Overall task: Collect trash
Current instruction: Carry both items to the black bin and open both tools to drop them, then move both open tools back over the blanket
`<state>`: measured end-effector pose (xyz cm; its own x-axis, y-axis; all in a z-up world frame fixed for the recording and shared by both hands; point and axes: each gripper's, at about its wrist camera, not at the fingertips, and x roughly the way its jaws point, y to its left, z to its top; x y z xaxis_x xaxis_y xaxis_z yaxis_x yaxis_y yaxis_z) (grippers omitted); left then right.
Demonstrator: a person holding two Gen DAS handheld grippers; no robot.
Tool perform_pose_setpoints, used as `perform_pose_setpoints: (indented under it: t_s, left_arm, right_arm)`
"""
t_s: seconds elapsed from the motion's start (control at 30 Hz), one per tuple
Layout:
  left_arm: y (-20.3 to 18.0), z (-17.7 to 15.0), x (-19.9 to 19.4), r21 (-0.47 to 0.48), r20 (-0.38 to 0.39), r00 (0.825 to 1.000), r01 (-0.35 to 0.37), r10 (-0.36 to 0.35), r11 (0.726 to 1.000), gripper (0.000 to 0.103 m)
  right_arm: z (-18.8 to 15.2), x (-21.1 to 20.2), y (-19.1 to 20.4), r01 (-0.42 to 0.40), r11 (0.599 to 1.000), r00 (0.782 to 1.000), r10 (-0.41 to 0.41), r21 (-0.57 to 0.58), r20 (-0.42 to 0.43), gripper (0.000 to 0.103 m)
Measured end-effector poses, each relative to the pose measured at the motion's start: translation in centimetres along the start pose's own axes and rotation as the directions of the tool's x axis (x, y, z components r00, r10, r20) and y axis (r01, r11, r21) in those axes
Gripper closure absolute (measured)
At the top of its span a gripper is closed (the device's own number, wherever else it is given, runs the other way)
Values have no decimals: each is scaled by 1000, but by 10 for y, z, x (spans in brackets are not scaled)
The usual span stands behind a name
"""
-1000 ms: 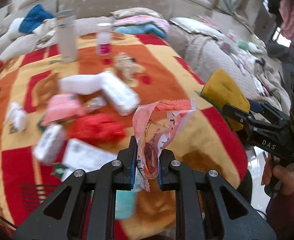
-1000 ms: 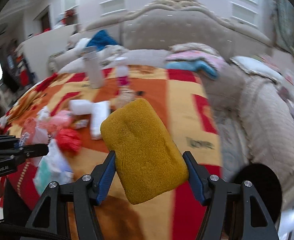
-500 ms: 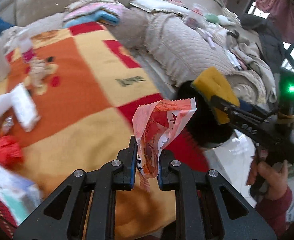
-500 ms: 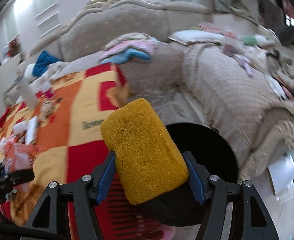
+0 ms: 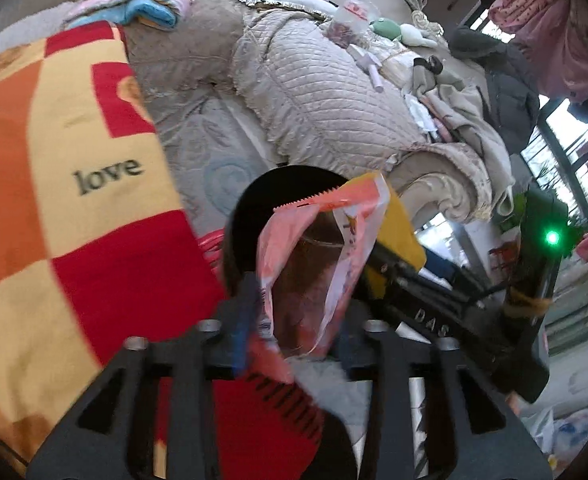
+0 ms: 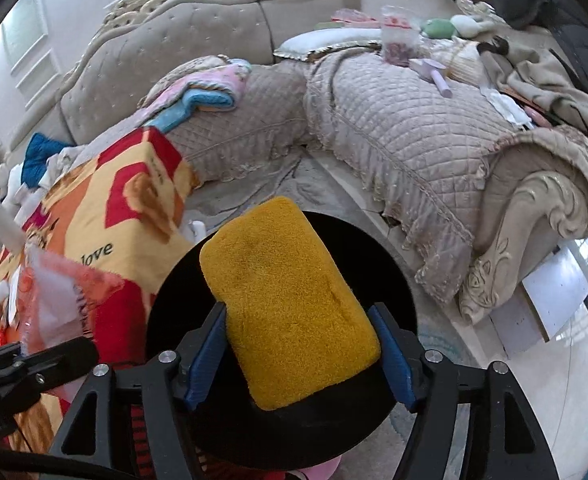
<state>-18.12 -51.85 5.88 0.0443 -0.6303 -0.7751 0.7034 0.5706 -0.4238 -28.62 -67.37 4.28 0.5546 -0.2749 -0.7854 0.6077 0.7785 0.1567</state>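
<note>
Bin point(image 6: 373, 248) — round, black, open-topped — lies just beyond both grippers. Right gripper point(image 6: 299, 354), jaws opening, has the yellow sponge point(image 6: 290, 300) between them; left gripper point(image 5: 294, 320), jaws opening, has the pink snack wrapper point(image 5: 317, 256) between its fingers.

we've got a quilted beige sofa point(image 6: 393, 128) across the top, checkered "love" blanket point(image 5: 54, 200) on the left, folded pink and blue towels point(image 6: 202, 96) upper left

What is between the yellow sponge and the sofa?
The round black trash bin sits there, its dark opening right behind the yellow sponge, with pale floor beyond it up to the sofa. The right wrist view shows it.
</note>
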Motion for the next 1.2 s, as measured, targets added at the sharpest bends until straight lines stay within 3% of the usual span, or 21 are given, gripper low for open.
perform_pose_setpoints:
  t_s: [0.03,0.07,0.33,0.53,0.67,0.87,1.2]
  left_arm:
    - [0,2,3,-18,5,1000,18,-18,1000,43]
    - [2,3,5,-39,11,999,36,-36,999,41]
    - [11,-2,0,-43,-4,1000,23,-24,999,39]
    - [23,-11,-16,-51,20,997,-79,80,996,39]
    - [33,-16,-29,-58,51,985,-163,166,985,39]
    - [53,-27,-52,-55,81,952,-291,295,955,39]
    - [94,-47,-94,-125,102,916,-375,388,918,39]
  right_arm:
    - [0,0,-3,2,1000,1000,-2,9,-2,26]
    - [0,1,-4,3,1000,1000,-3,14,-4,23]
    - [-6,5,-2,-17,999,999,18,30,-29,18]
    - [-6,-6,18,-33,999,999,33,-14,-4,18]
    - [-8,-14,38,-51,998,999,51,-48,12,18]
    - [-11,-17,68,-70,993,997,71,-95,13,18]
    - [-20,-27,123,-145,973,989,146,-179,-8,18]
